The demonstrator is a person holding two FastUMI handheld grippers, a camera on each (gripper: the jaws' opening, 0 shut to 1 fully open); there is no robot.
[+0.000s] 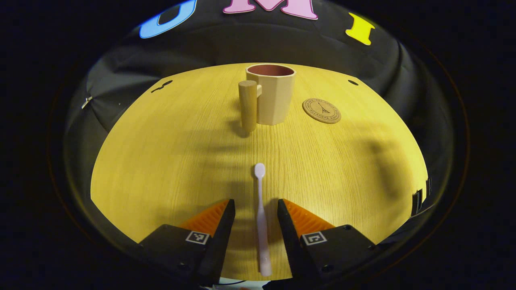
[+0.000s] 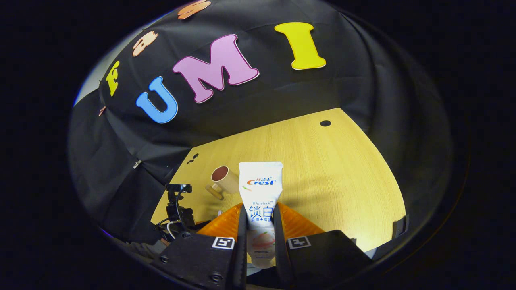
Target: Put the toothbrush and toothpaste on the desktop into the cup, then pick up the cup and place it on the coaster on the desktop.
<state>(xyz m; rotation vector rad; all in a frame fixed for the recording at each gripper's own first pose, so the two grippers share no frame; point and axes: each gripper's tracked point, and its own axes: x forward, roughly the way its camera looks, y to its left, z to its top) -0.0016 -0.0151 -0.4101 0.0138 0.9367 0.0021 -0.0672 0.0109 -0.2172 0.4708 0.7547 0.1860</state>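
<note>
- Lying flat on the pale wood-grain table [image 1: 169, 161], the toothbrush [image 1: 261, 217] is a slim, smooth, whitish stick with a small rounded head at its far end.
- Its handle runs straight between the left gripper [image 1: 253, 209] fingers, which stand apart on either side with a gap to each; neither ridged pad touches it.
- Farther back in the left gripper view stands the cup [image 1: 273, 94], a matte beige mug with faceted walls, a reddish-brown inside and a thick cylindrical handle on its left.
- Just right of the cup lies the coaster [image 1: 321, 110], a flat round cork-like disc with a dark printed rim and emblem.
- In the right gripper view, the right gripper [image 2: 259, 215] fingers are clamped on the toothpaste [image 2: 260, 189], a glossy white flat tube held above the table, its crimped end pointing away.
- Beyond the tube, on the left, the cup appears again, small and far below.
</note>
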